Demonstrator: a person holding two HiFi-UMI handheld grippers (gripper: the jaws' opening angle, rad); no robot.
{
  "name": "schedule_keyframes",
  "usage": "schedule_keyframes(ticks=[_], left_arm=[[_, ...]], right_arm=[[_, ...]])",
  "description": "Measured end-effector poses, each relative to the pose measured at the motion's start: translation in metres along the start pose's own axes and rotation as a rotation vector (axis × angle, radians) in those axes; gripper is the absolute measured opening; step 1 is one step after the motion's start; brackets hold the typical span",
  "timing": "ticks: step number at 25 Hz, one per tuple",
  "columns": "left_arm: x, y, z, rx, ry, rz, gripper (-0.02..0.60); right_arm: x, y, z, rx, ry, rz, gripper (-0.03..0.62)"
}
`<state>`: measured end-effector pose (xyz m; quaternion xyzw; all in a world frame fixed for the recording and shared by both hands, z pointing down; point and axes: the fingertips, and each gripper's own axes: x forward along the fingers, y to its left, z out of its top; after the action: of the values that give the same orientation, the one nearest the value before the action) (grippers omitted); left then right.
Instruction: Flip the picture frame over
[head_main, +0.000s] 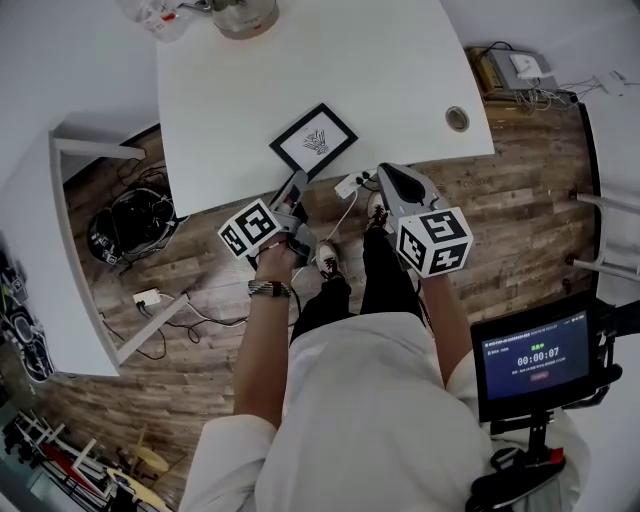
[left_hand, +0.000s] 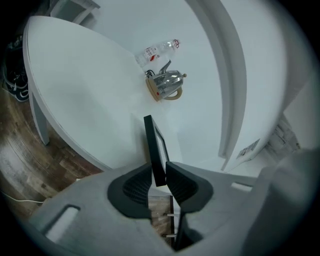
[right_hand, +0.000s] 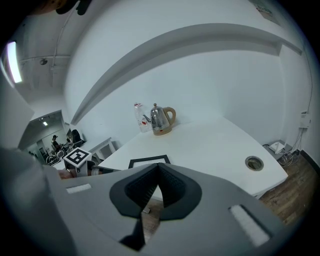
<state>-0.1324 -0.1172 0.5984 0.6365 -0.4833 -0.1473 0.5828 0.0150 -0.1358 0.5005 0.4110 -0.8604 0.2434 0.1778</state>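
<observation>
A black picture frame (head_main: 313, 141) lies flat near the front edge of the white table (head_main: 300, 60), with its white print of a small drawing facing up. My left gripper (head_main: 298, 180) reaches its near left corner. In the left gripper view the frame (left_hand: 152, 145) shows edge-on as a dark bar between the jaws. The left gripper (left_hand: 159, 170) has a pad against each face of that corner. My right gripper (head_main: 383, 170) hovers at the table edge, right of the frame and apart from it. In its own view the right gripper (right_hand: 158, 167) is shut on nothing, with the frame (right_hand: 148, 161) just beyond.
A steel kettle (head_main: 245, 15) and a plastic bottle (left_hand: 160, 50) stand at the table's far side. A round cable hole (head_main: 457, 118) sits near the right edge. Cables and a plug strip lie on the wooden floor below. A small monitor (head_main: 535, 362) stands at my right.
</observation>
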Motion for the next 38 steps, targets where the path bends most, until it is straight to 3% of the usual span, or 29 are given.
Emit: schedule_keyframes(ticks=[5,9,13,20,25,30,38], left_arm=[[-0.008,0.021,0.004,0.041,0.012,0.054,0.086],[-0.012,0.029,-0.001,0.141,0.026,0.162,0.088],[-0.016,0.027,0.0,0.191,0.031,0.183,0.097],[-0.026,0.019,0.016,0.463,0.035,0.267,0.095],[-0.027,0.006,0.029,0.63,0.028,0.295,0.092],[-0.028,-0.016,0.045,0.783,-0.014,0.29,0.037],[-0.048,-0.077,0.075,0.949,-0.123,0.229,0.005]], right_arm=[[0.012,0.014,-0.009,-0.009,0.013,-0.001,0.002],[0.01,0.012,-0.011,-0.007,0.015,-0.003,0.002],[0.011,0.012,-0.01,-0.007,0.014,-0.008,0.002],[0.013,0.012,-0.002,-0.012,0.001,-0.009,0.002],[0.016,0.014,0.005,-0.017,-0.012,-0.005,0.002],[0.019,0.014,0.022,-0.032,-0.048,-0.004,0.002],[0.008,0.027,0.074,-0.099,-0.143,-0.008,0.002]])
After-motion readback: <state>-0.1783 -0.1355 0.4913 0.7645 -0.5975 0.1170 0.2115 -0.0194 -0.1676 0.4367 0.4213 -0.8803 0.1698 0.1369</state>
